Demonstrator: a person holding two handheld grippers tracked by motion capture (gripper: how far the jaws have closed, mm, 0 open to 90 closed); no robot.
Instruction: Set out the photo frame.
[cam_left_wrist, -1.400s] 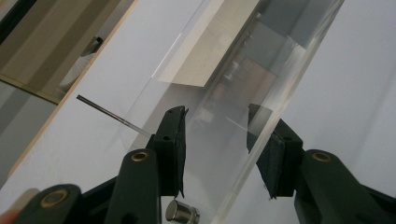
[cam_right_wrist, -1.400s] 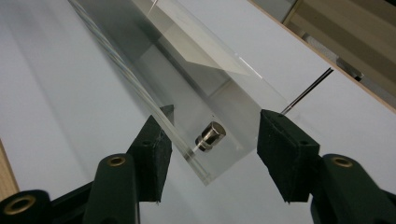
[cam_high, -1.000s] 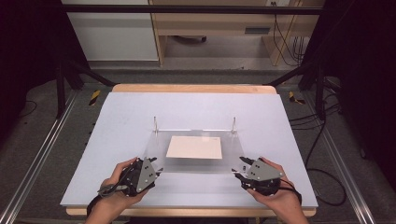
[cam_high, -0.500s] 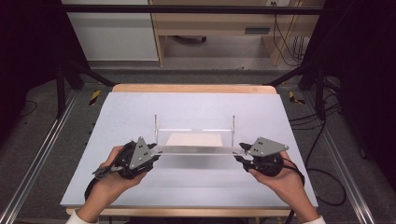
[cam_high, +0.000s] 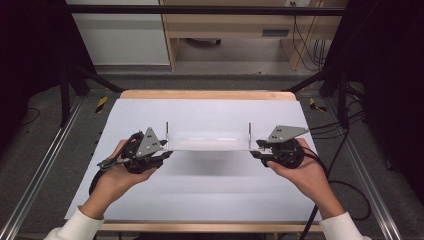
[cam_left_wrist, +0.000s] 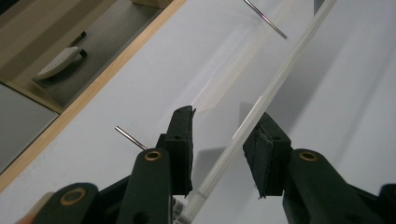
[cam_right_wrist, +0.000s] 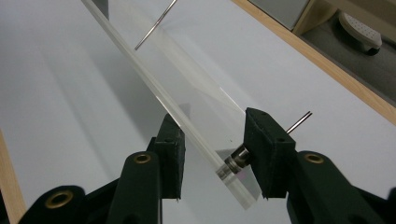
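Observation:
A clear acrylic plate with two upright metal pins hangs level above the white table, seen almost edge-on. A pale cream sheet shows faintly on it. My left gripper grips its left end and my right gripper its right end. Both pairs of jaws have just been closing, with the plate between them. In the left gripper view the pads clamp the plate. In the right gripper view one pad presses beside a metal pin foot on the plate.
The white table top has a wooden far edge. Aluminium rails run along both sides, with black cables on the floor at the right. A wooden desk stands beyond the table.
Both grippers closed on the plate's ends and rose, lifting it off the table. The plate went from lying flat to hanging above its own shadow.

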